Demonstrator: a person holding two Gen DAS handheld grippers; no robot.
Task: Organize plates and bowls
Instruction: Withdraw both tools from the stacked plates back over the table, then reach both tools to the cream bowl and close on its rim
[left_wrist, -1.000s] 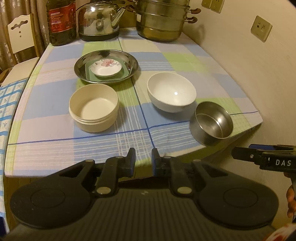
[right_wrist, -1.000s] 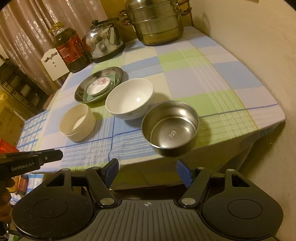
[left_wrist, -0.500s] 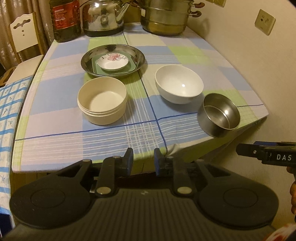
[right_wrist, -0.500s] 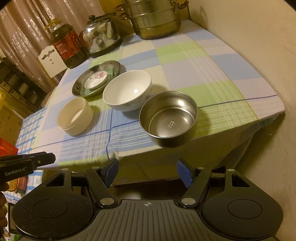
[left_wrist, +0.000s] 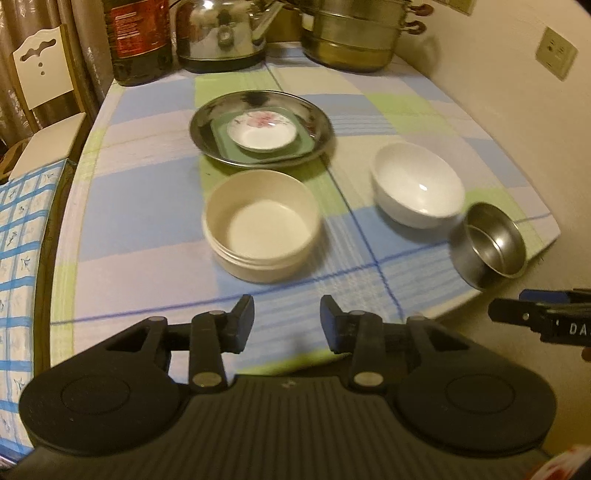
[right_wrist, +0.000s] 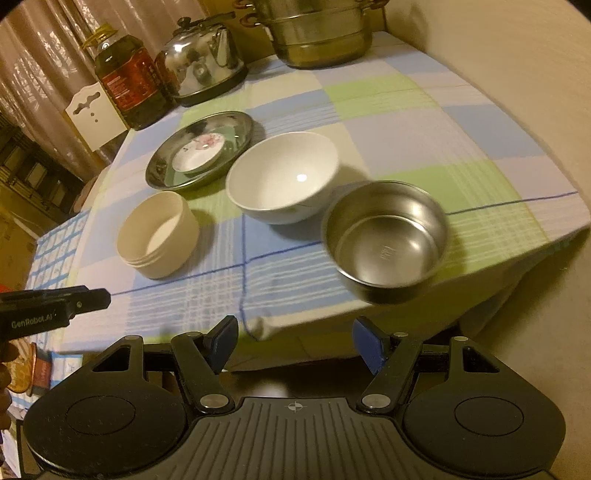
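A cream bowl (left_wrist: 260, 223) (right_wrist: 159, 234), a white bowl (left_wrist: 417, 184) (right_wrist: 282, 177) and a steel bowl (left_wrist: 489, 245) (right_wrist: 386, 240) sit on the checked tablecloth. Behind them a steel plate (left_wrist: 314, 114) (right_wrist: 240, 123) holds a green dish (left_wrist: 303, 146) and a small flowered saucer (left_wrist: 262, 129) (right_wrist: 199, 151). My left gripper (left_wrist: 287, 325) is open and empty over the table's front edge, just short of the cream bowl. My right gripper (right_wrist: 291, 341) is open and empty below the front edge, in front of the steel bowl.
An oil bottle (left_wrist: 138, 40) (right_wrist: 129, 81), a kettle (left_wrist: 221, 33) (right_wrist: 201, 61) and a stacked steamer pot (left_wrist: 354, 35) (right_wrist: 317, 31) stand along the back. A wall (left_wrist: 498, 92) runs along the right. A white chair (left_wrist: 40, 96) stands at the left.
My left gripper has opened wider and moved forward over the table edge toward the cream bowl. My right gripper has moved a little closer to the steel bowl and stays open.
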